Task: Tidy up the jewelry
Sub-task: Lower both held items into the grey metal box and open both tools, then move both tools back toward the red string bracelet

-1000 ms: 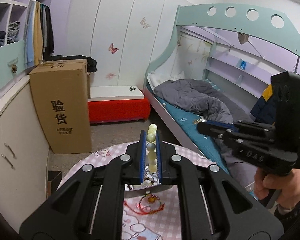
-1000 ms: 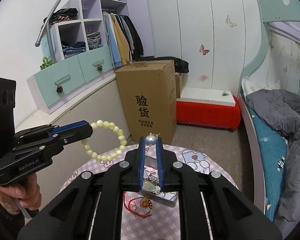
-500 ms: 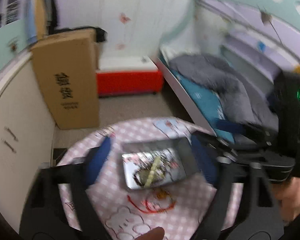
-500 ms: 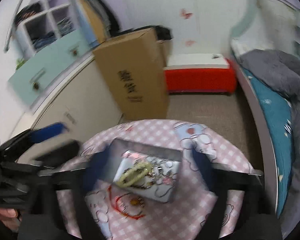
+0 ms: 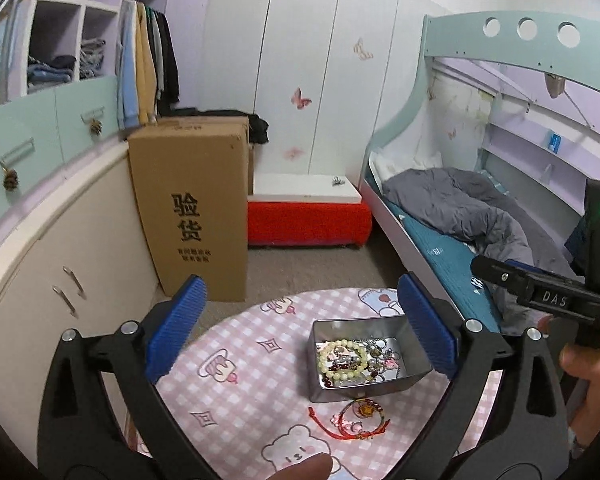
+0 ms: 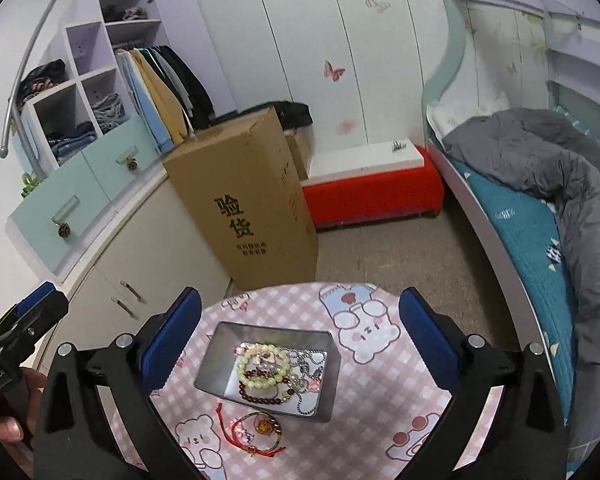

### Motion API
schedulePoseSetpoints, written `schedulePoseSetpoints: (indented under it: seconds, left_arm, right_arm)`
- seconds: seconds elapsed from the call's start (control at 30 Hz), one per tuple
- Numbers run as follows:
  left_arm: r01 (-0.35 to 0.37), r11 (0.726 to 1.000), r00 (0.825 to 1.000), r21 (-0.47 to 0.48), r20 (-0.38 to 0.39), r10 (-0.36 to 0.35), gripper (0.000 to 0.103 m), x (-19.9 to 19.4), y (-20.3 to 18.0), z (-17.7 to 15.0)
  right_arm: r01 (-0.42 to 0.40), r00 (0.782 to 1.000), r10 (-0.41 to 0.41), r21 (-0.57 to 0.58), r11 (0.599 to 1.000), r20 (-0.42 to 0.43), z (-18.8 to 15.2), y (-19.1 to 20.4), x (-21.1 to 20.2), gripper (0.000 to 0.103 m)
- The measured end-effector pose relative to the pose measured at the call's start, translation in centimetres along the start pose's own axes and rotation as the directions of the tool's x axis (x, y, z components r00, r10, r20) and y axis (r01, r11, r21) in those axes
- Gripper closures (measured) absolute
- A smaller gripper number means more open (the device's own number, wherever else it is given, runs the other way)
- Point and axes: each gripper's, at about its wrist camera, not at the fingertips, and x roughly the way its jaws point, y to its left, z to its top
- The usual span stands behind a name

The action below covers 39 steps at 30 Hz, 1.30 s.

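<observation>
Jewelry fills the grey rectangular metal tin (image 5: 414, 350), which sits on my round table with the pink checked cartoon-bear cloth (image 5: 236, 384), low and right of centre in the left wrist view and low centre in the right wrist view. Inside it I see a pale yellow-green bead bracelet (image 6: 263, 364) lying on top at the tin's left side, a dark red bead bracelet (image 6: 260, 397) under its lower edge, and a tangle of silver chains and small charms (image 6: 306, 376) to the right. Just below the tin, on the cloth, lies a red cord bracelet with a gold charm (image 6: 256, 432), close to the tin's near wall but outside it.

My left gripper (image 5: 300, 328) stands wide, blue ribbed pads far apart with nothing between them; its jaws have just been opening. My right gripper (image 6: 300, 336) is equally wide and bare, and its jaws have also just been opening. Both frame the tin from above without touching it.

At the right edge of the left view I see the other gripper's black body and a hand (image 5: 592, 376) on its grip. Behind the table stands a tall brown cardboard box with black printed characters (image 5: 196, 208), with a red low bench with a white top (image 5: 308, 216) to its right and a bed with a grey quilt (image 5: 460, 208) at the frame's right.
</observation>
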Motion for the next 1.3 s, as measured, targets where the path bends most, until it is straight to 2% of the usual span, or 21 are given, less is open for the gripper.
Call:
schedulePoseSetpoints:
  seconds: [0.27, 0.73, 0.9, 0.97, 1.13, 1.3]
  left_arm:
    - [-0.022, 1.0, 0.998, -0.01, 0.052, 0.023, 0.008, -3.3, 0.6, 0.0]
    - [-0.028, 1.0, 0.999, -0.002, 0.03, 0.028, 0.008, -4.7, 1.0, -4.0]
    - [-0.014, 0.999, 1.0, 0.029, -0.012, 0.014, 0.008, -3.8, 0.9, -6.8]
    - [-0.019, 0.999, 0.998, 0.042, -0.054, 0.021, 0.008, -2.9, 0.9, -8.2]
    - [0.0, 0.998, 0.988, 0.07, -0.152, 0.01, 0.008, -0.5, 0.0, -11.9]
    - [0.016, 0.995, 0.97, 0.095, -0.245, 0.008, 0.008, 2.9, -1.3, -14.7]
  right_arm:
    - [0.0, 0.998, 0.002, -0.039, 0.999, 0.061, 0.4, 1.5, -2.8, 0.008]
    - [0.036, 0.99, -0.027, -0.061, 0.998, 0.137, -2.9, 1.7, -7.6, 0.008]
    - [0.038, 0.989, -0.03, -0.056, 0.998, 0.144, -4.9, 1.4, -8.5, 0.008]
    - [0.037, 0.99, -0.03, -0.051, 0.998, 0.134, -6.1, 1.2, -8.4, 0.008]
    - [0.034, 0.997, -0.031, -0.048, 0.998, 0.065, -9.2, 0.7, -7.3, 0.008]
    - [0.031, 0.999, -0.031, -0.039, 0.999, 0.011, -11.1, 0.2, -6.6, 0.008]
